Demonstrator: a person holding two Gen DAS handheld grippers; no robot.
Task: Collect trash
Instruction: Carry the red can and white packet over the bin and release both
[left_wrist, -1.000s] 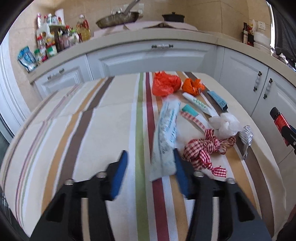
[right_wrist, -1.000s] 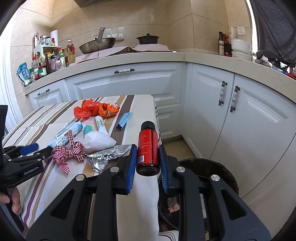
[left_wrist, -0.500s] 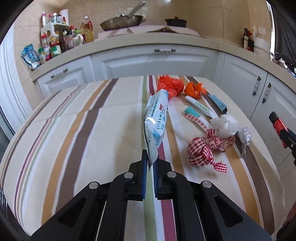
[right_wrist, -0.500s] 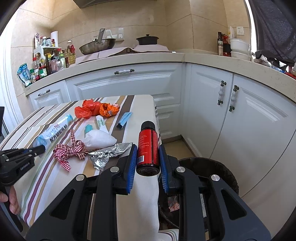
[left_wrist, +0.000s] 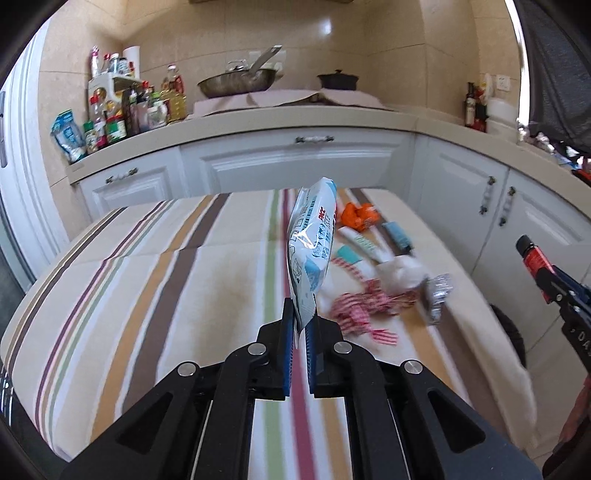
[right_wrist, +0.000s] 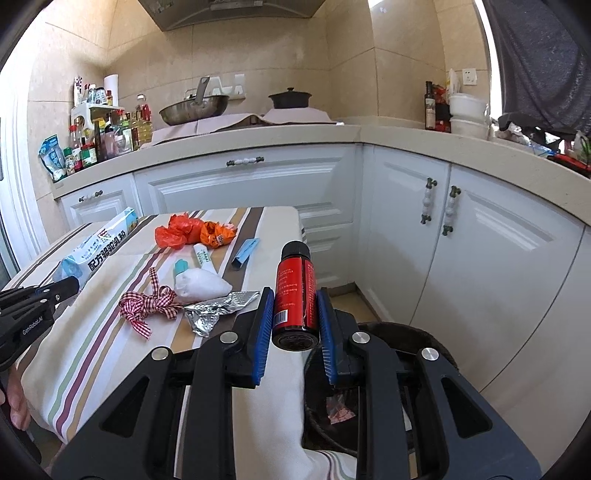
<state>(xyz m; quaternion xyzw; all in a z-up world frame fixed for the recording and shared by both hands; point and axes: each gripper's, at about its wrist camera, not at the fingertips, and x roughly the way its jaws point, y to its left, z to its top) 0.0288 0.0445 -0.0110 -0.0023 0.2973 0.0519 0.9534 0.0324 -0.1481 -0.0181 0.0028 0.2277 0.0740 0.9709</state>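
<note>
The table with its striped cloth holds most of the trash on its right side, and the bin sits on the floor just past the table's near right corner. The long blue and white bag is up in the air above the table, held only by its bottom edge in the left gripper, whose fingers are squeezed tight on it. That thin edge could slip out, because the bag is tall and floppy and may swing on the way to the bin. It could also brush the red checked ribbon and drag it off. The red bottle is pinched around its middle by the right gripper, fingers partly shut on it, near the bin; it is round and smooth, so it might slide out early. A second ago the bag lay flat on the table between wide open fingers; now it is lifted. The bottle looks held the same.
</note>
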